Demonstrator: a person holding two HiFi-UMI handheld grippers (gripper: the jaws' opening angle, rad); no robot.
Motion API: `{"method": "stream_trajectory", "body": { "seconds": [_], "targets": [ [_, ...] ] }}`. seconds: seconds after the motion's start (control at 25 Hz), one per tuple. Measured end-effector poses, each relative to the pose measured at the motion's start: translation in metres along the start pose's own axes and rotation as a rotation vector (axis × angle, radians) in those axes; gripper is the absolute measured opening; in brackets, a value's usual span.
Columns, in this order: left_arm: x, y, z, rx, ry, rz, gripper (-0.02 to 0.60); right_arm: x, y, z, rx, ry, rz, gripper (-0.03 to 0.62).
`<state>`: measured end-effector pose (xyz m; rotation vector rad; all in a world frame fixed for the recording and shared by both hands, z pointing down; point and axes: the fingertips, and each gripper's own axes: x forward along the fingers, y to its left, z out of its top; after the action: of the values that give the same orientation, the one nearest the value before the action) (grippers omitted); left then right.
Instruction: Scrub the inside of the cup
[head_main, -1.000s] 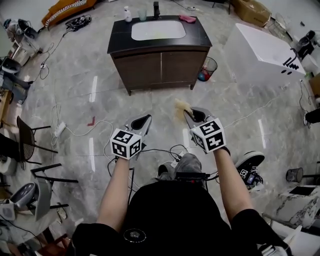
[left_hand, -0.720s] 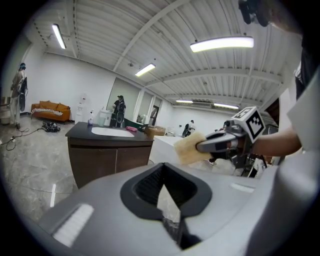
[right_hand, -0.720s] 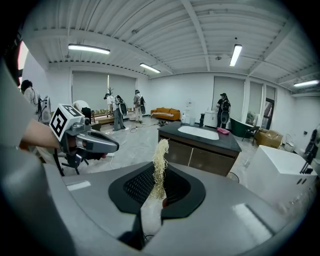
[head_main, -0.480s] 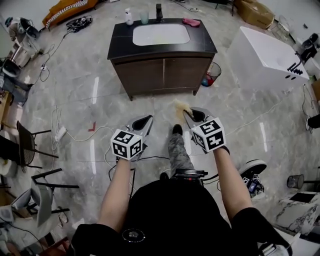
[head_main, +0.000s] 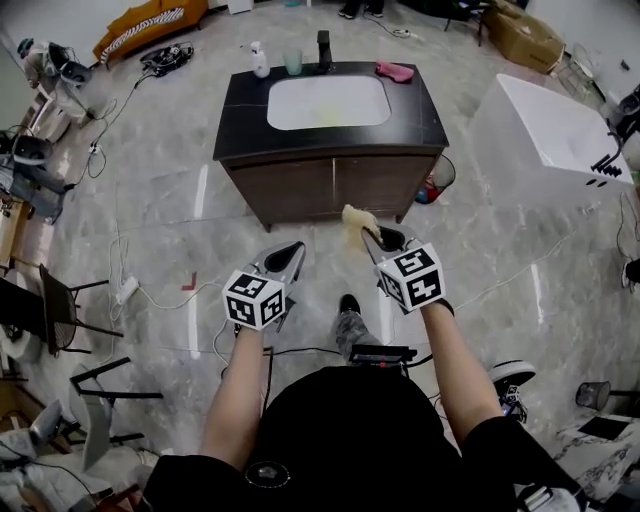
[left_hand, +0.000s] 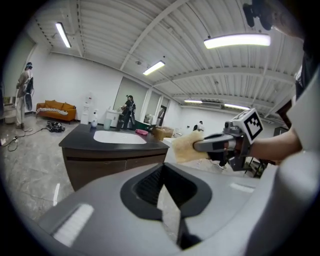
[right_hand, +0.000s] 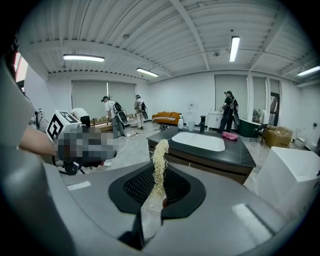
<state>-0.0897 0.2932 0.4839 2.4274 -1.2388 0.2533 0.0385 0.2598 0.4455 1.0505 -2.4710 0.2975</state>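
- The sink cabinet (head_main: 330, 185) sits nearer than a second ago.
- My left gripper (head_main: 288, 255) has its fingers clenched on nothing; my right gripper (head_main: 383, 240) grasps a yellow scrub pad (head_main: 355, 222).
- The cup (head_main: 293, 62) stands at the back of the dark surface (head_main: 240, 110), well apart from both.
- The left gripper view shows the pad broadside; the right gripper view shows it edge-on, as a thin fibrous strip.

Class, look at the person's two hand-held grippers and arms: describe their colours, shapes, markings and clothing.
Both the left hand-held gripper and right hand-held gripper have grey tapered shells with black ribbed jaw linings. Each carries a white cube with black square markers. The person wears a black short-sleeved top.
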Motion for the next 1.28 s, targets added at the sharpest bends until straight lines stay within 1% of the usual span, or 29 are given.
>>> {"method": "stream_trajectory", "body": {
  "seconds": [0.08,0.28,0.52,0.72,0.8,0.88,0.96,1.28],
  "targets": [
    [0.025,0.008,0.015,0.011,0.006,-0.01,0.0,0.015,-0.024,0.011,0.003,0.001,0.006,0.043],
    [0.083,0.037,0.054,0.008,0.009,0.003,0.0,0.053,-0.082,0.036,0.01,0.008,0.026,0.042],
    [0.133,0.064,0.082,0.007,0.028,0.029,0.0,0.09,-0.134,0.055,0.026,0.017,0.062,0.042],
    [0.152,0.081,0.087,-0.001,0.042,0.062,0.0,0.113,-0.158,0.062,0.048,0.016,0.093,0.043],
    [0.154,0.086,0.087,-0.006,0.051,0.071,0.0,0.118,-0.164,0.067,0.074,-0.004,0.096,0.042],
    [0.157,0.092,0.089,-0.016,0.049,0.086,0.0,0.121,-0.17,0.072,0.097,-0.023,0.103,0.042],
    [0.16,0.097,0.092,-0.022,0.044,0.097,0.0,0.126,-0.175,0.075,0.097,-0.02,0.109,0.043],
    [0.185,0.117,0.091,-0.035,0.061,0.08,0.0,0.15,-0.194,0.074,0.12,0.005,0.1,0.041]
  ]
}}
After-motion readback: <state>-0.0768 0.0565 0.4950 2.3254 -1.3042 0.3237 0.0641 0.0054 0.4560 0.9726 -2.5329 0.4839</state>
